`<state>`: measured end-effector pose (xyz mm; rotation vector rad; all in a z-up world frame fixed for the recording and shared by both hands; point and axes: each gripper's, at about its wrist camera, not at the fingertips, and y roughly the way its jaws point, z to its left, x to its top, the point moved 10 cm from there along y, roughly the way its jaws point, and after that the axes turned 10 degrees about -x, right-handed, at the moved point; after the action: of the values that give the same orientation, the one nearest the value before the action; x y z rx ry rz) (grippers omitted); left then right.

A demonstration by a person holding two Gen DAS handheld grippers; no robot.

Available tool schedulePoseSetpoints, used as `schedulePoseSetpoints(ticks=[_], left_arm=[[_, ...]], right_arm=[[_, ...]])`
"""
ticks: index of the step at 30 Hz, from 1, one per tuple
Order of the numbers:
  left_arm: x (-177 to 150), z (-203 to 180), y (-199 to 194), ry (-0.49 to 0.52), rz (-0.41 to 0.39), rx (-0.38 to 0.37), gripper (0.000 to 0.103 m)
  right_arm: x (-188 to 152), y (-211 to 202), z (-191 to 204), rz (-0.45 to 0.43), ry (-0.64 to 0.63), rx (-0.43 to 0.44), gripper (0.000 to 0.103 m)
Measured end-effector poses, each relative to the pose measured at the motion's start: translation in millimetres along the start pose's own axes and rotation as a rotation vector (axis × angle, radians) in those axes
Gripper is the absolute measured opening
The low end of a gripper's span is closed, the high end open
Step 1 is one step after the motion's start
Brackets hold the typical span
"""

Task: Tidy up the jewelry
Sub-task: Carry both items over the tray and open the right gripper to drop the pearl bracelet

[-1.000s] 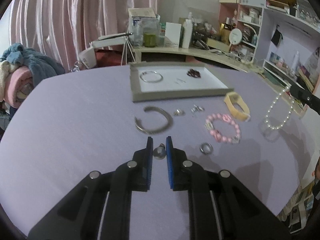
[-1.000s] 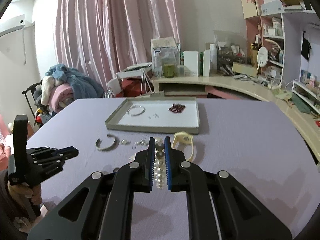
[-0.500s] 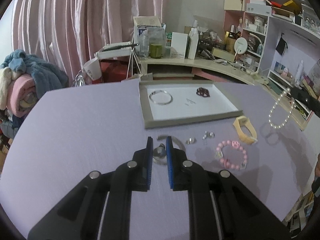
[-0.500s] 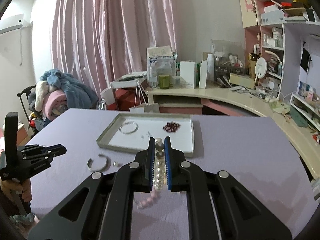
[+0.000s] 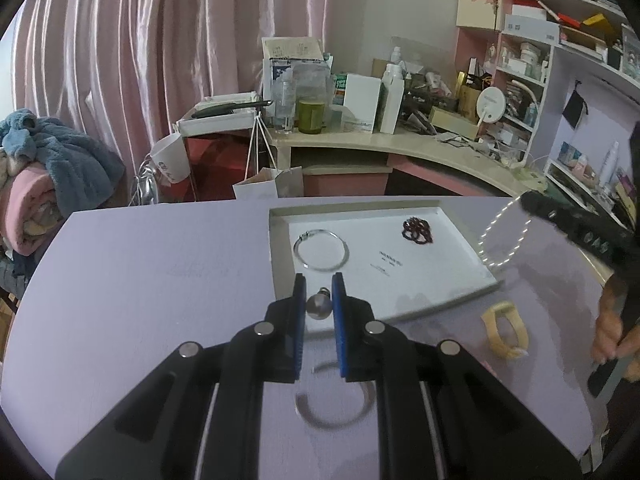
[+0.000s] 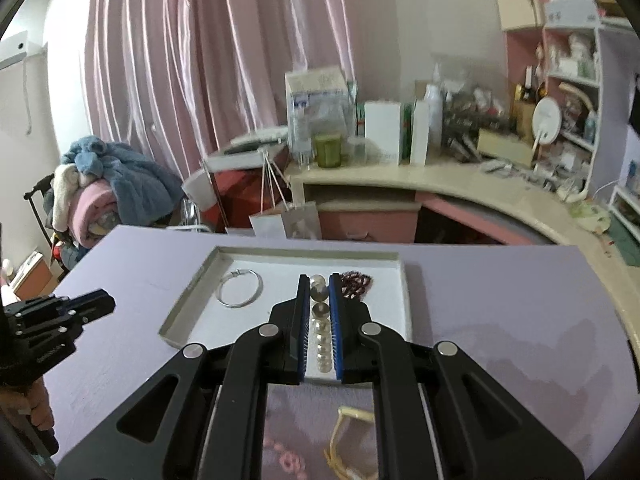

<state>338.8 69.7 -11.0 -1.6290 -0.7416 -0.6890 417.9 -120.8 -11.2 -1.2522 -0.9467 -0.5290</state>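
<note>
While the right tongs (image 6: 319,292) pinch a pearl necklace (image 6: 321,336) lengthwise between their blue pads, its beads run along the fingers and its loop hangs over the tray (image 5: 460,292) on the lilac counter (image 5: 160,280). Left tongs (image 5: 319,294) pinch a small silver bauble (image 5: 319,306), stem pointing forward. An open bangle (image 5: 332,412) below is blurred.

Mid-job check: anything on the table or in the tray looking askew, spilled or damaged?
Nothing looks spilled or damaged. The tray sits flat with a silver bangle and dark red beads inside. A cream bracelet and an open silver cuff lie loose on the table, simply not yet sorted.
</note>
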Motion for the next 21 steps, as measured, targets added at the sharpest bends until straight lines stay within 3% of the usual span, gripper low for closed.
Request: schedulePoseSetpoints(ticks=[9,18,20,21], left_arm=[[15,6,53,-0.008,0.042,-0.010,0.013],[14,7,89,-0.017,0.078,-0.022,0.013],[14,7,93,-0.017,0.081,-0.023,0.013],[14,6,94,-0.016,0.083,-0.025,0.013]], right_arm=[[-5,58,-2,0.086,0.031,0.008,0.010],[-9,78,-2,0.126,0.054,0.062,0.010],[-10,81,-3,0.134,0.052,0.055,0.011],[-11,80,-6,0.133,0.052,0.045,0.019]])
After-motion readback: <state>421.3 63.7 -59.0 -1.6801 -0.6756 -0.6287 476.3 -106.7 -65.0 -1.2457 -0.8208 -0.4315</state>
